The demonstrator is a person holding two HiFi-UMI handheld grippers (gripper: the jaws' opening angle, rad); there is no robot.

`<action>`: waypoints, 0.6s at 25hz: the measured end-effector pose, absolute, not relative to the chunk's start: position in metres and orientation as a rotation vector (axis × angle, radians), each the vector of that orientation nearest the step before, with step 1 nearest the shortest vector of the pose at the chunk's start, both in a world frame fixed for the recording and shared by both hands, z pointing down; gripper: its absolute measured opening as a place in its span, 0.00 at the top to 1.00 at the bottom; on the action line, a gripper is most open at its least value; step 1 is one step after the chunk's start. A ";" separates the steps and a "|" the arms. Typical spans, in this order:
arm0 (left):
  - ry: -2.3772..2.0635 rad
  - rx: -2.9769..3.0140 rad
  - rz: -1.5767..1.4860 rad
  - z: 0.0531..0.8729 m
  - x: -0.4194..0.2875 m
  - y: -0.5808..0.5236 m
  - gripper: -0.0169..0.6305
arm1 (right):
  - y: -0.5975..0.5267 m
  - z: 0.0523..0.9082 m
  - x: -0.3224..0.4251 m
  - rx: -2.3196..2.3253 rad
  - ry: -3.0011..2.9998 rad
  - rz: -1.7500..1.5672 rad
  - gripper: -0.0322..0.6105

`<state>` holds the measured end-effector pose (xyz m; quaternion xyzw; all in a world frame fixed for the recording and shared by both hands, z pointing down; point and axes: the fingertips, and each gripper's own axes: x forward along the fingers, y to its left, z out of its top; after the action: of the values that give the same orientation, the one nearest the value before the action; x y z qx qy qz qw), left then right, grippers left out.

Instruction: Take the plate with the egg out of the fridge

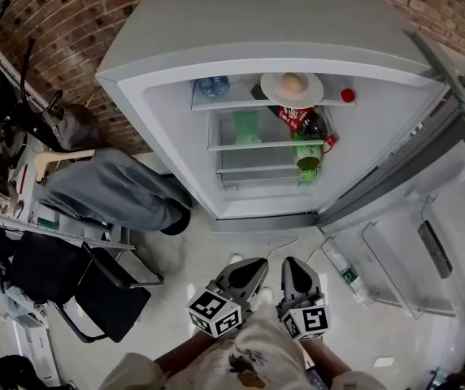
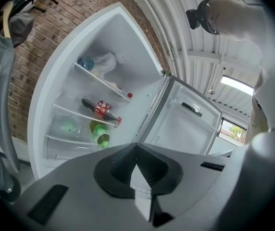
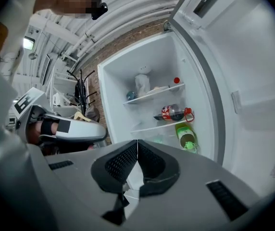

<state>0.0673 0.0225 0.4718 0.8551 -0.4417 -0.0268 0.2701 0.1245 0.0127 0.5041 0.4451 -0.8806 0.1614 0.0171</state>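
The fridge [image 1: 167, 120] stands open in front of me. A white plate [image 1: 292, 89] with a pale egg [image 1: 293, 82] sits on its top shelf, right of centre. In the right gripper view the plate [image 3: 159, 89] shows edge-on on that shelf. Both grippers hang low near my body, well short of the fridge. My left gripper [image 1: 251, 266] is shut with nothing in it, its jaws meeting at the tip [image 2: 136, 150]. My right gripper [image 1: 295, 265] is beside it, also shut and empty [image 3: 137, 146].
A blue bottle [image 1: 213, 86] and a small red thing [image 1: 347, 95] flank the plate. A cola bottle [image 1: 306, 122] and a green bottle [image 1: 307, 154] lie on lower shelves. The open door [image 1: 428, 218] stands at right. At left are a black chair [image 1: 94, 287] and a grey cloth [image 1: 110, 189].
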 end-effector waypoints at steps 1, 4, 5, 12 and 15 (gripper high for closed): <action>-1.176 2.311 -0.076 0.470 0.062 0.014 0.96 | 0.005 0.503 0.120 1.397 -2.732 0.500 0.94; -1.134 2.313 -0.082 0.468 0.047 -0.007 0.96 | -0.017 0.496 0.108 1.433 -2.719 0.499 0.94; -1.123 2.324 -0.074 0.467 0.043 -0.013 0.96 | -0.025 0.493 0.105 1.440 -2.718 0.489 0.94; -1.029 2.434 -0.079 0.456 0.018 -0.044 0.96 | -0.070 0.469 0.073 1.439 -2.849 0.583 0.94; -0.998 2.483 -0.073 0.457 0.012 -0.051 0.96 | -0.080 0.457 0.060 1.420 -2.878 0.493 0.94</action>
<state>0.0125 -0.0510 0.4568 0.9026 -0.3627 -0.0264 0.2302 0.0600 -0.0797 0.4571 0.4367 -0.8852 0.1516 -0.0525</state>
